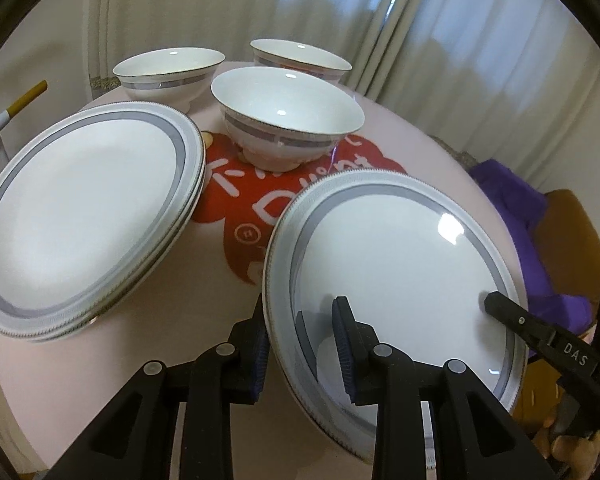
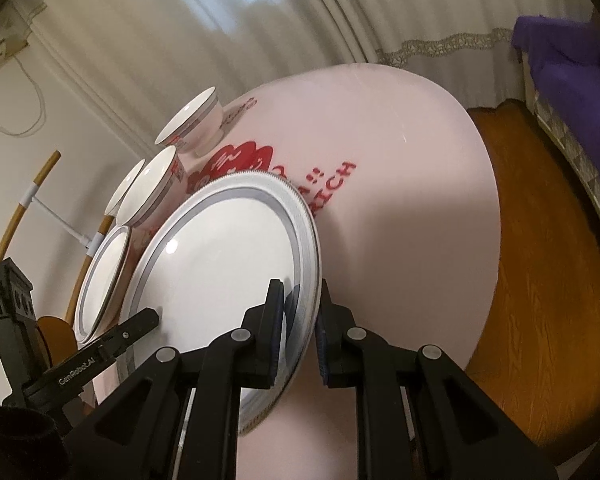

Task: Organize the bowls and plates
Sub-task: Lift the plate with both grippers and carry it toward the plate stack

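Two grippers share one plate [image 1: 396, 276]: your left gripper [image 1: 302, 344] is clenched on its near-left rim, one ribbed blue pad on the glossy upper face and the other under the rim. Your right gripper [image 2: 298, 322] clamps the opposite edge the same way, one pad on top and one beneath. The plate is round, white glazed ceramic, ringed by a grey band and a finely beaded edge, and it sits tilted above the table [image 1: 228, 312].

To the left of your left jaws, beyond the bare strip of table, lies a stack of plates [image 1: 88, 216] of the same pattern, rims nested one on another. Ahead of the jaws stands a bowl [image 1: 286, 114], deep, flared and footed, with a grey patterned band under its lip. Behind it are two more bowls: a left bowl [image 1: 168, 74] and a right bowl [image 1: 300, 60], well apart from each other.

The table is round with a smooth pale pink top carrying a red printed emblem [image 1: 240, 204] with white characters. Pleated cream curtains [image 1: 340, 4] hang behind. Right of your right jaws, past the table edge, a purple cloth [image 2: 572, 76] drapes over furniture above a wooden floor [image 2: 548, 248].
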The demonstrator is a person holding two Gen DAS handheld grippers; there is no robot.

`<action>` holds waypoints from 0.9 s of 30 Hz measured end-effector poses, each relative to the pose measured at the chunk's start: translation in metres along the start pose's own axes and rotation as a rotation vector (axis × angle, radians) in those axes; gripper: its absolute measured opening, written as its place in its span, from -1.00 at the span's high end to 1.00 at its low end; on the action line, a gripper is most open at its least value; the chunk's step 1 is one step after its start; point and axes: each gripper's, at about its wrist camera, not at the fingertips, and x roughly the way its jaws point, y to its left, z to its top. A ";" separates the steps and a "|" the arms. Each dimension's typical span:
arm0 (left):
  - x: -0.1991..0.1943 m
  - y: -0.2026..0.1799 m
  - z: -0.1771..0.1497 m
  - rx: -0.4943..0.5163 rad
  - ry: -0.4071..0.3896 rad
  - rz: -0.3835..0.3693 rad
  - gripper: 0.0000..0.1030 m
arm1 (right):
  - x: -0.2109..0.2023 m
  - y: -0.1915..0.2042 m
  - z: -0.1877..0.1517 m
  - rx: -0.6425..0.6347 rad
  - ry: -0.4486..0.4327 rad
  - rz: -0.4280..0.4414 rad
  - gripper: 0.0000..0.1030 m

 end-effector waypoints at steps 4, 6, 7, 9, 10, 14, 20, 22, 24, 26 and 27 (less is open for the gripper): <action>0.008 -0.001 0.002 0.028 -0.025 -0.001 0.49 | 0.004 -0.002 0.001 -0.011 -0.013 0.017 0.70; 0.008 -0.002 0.001 0.048 -0.040 0.004 0.47 | 0.004 -0.004 0.002 -0.011 -0.019 0.029 0.72; 0.009 -0.003 0.001 0.052 -0.046 0.005 0.49 | 0.004 -0.005 0.002 -0.008 -0.021 0.034 0.73; 0.007 0.001 -0.001 0.037 -0.056 -0.005 0.54 | 0.004 -0.005 0.002 -0.009 -0.023 0.037 0.73; 0.005 0.002 -0.002 0.027 -0.057 -0.013 0.58 | 0.004 -0.005 0.001 -0.009 -0.025 0.038 0.73; -0.007 0.003 -0.003 0.049 -0.087 -0.005 0.64 | 0.000 -0.002 -0.003 -0.016 -0.022 0.047 0.73; -0.031 0.007 -0.003 0.049 -0.119 -0.018 0.72 | -0.008 0.006 -0.008 -0.009 -0.021 0.059 0.72; -0.040 0.010 -0.005 0.045 -0.129 -0.020 0.72 | -0.012 0.012 -0.009 -0.016 -0.025 0.063 0.72; -0.051 0.014 -0.006 0.043 -0.140 -0.025 0.73 | -0.016 0.019 -0.011 -0.015 -0.026 0.072 0.72; -0.063 0.020 -0.008 0.035 -0.151 -0.033 0.73 | -0.022 0.026 -0.012 -0.022 -0.029 0.079 0.72; -0.068 0.023 -0.009 0.032 -0.157 -0.033 0.73 | -0.024 0.032 -0.013 -0.027 -0.030 0.083 0.72</action>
